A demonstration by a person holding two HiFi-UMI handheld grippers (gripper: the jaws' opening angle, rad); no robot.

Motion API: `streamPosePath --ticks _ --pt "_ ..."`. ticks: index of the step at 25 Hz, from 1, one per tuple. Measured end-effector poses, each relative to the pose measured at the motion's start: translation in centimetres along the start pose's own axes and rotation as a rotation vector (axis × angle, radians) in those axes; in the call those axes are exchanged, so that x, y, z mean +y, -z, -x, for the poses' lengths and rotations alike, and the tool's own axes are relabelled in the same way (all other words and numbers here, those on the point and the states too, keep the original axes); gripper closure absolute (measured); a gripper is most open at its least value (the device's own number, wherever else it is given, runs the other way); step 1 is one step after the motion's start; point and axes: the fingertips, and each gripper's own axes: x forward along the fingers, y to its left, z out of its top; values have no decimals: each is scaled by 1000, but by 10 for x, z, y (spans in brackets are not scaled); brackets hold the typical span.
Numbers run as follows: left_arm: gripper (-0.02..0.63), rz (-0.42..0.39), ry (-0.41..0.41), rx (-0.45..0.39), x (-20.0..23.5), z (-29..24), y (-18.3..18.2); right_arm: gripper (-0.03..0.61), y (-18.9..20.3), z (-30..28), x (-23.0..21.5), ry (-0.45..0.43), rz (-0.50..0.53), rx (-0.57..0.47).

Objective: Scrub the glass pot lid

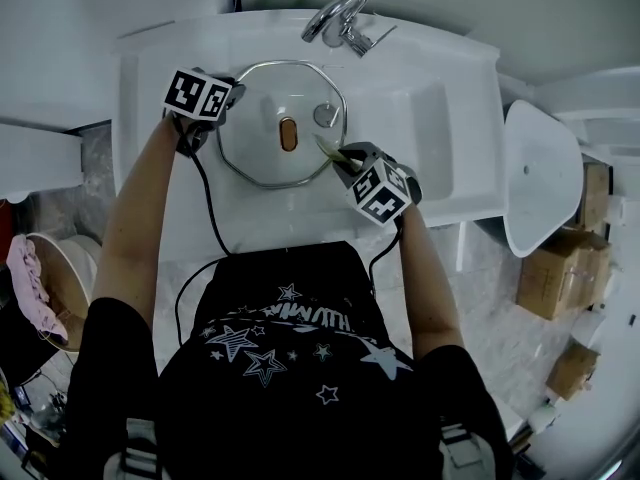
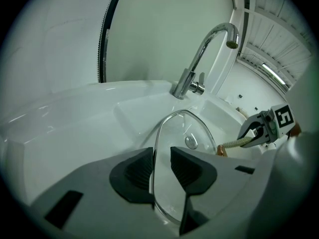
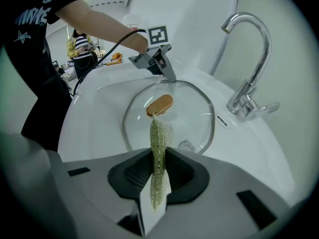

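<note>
The glass pot lid with a brown handle sits over the white sink basin. My left gripper is shut on the lid's left rim; in the left gripper view the metal rim runs between its pads. My right gripper is at the lid's near right edge, shut on a green scrub pad. The pad's tip reaches the lid just below the handle. The right gripper view shows the left gripper on the lid's far rim.
A chrome faucet stands at the back of the sink. The drain shows through the glass. A white tub and cardboard boxes lie to the right. A bowl with pink cloth is at the left.
</note>
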Motion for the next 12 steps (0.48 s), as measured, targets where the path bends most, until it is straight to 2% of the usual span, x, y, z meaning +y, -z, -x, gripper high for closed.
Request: streamPosePath --ticks 5,12 --pt "502 10 9 -9 1 0 0 509 -41 17 -44 133 -16 -84" --pt "506 16 17 -11 2 1 1 511 -117 -8 -89 271 202 -71"
